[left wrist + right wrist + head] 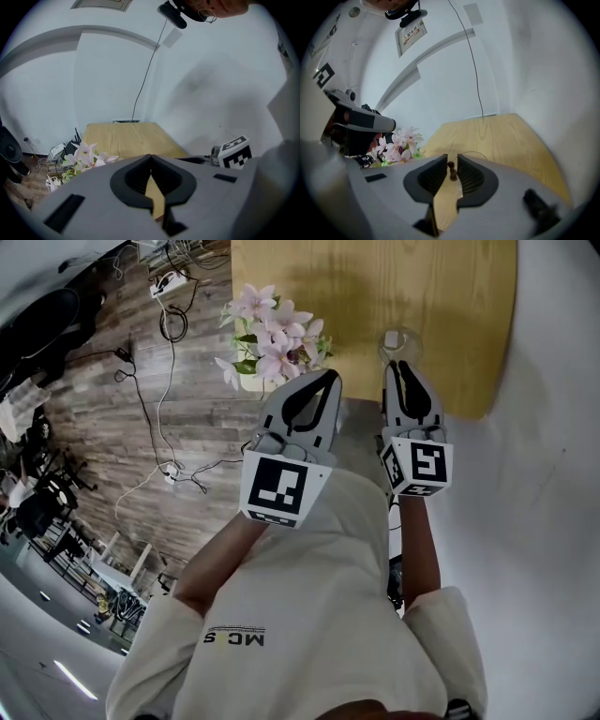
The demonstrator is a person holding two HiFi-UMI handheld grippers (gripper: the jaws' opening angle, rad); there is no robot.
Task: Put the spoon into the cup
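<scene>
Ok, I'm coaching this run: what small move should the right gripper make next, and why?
Probably ease the right gripper forward until the spoon is over the glass cup. Its jaws look closed on the small dark spoon, and the cup stands just beyond its tips on the wooden table.

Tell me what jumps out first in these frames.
The pink flowers at the near left corner of the wooden table draw the eye first. Next come the two grippers, side by side over its near edge. The left gripper is shut and empty. The right gripper is tipped at a clear cup, with a small dark knobbed piece, likely the spoon's handle, between its narrowly parted jaws.
</scene>
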